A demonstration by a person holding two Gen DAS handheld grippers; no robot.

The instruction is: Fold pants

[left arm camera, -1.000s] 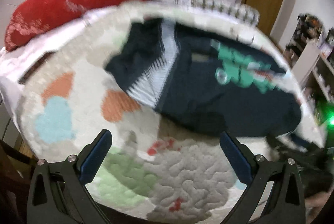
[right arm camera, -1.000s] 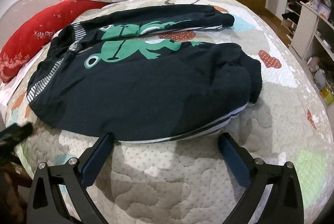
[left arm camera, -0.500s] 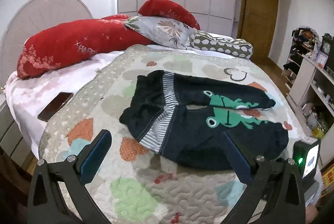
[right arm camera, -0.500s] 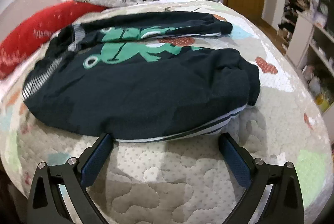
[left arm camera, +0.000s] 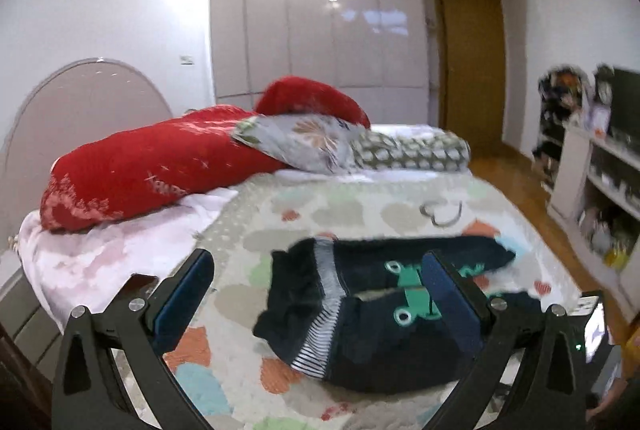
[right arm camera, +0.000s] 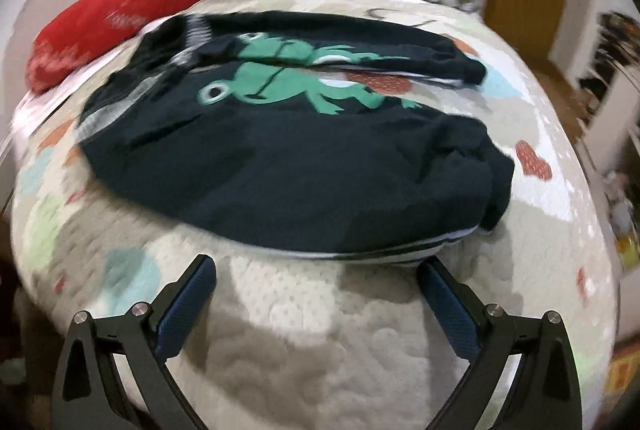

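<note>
Dark navy pants [right arm camera: 288, 165] with a green frog print and a striped waistband lie spread on the quilted bed cover [right arm camera: 320, 330], waistband to the left, legs to the right. My right gripper [right arm camera: 318, 270] is open and empty, low over the quilt just in front of the near leg's hem edge. My left gripper [left arm camera: 316, 262] is open and empty, held higher and further back from the bed; in its view the pants [left arm camera: 368, 342] lie beyond the fingers, waistband [left arm camera: 324, 310] nearest.
Red pillows [left arm camera: 152, 169], a floral pillow [left arm camera: 304, 141] and a dotted bolster [left arm camera: 412, 149] lie at the bed's head. A phone [left arm camera: 138, 284] lies on the pink sheet at left. Shelves [left arm camera: 600, 181] stand at right; the other gripper's unit [left arm camera: 596, 322] shows at lower right.
The left gripper has lifted and tilted up, so the pants now sit lower and smaller in its view. The right gripper has shifted slightly, its view now blurred. Both stay open.
</note>
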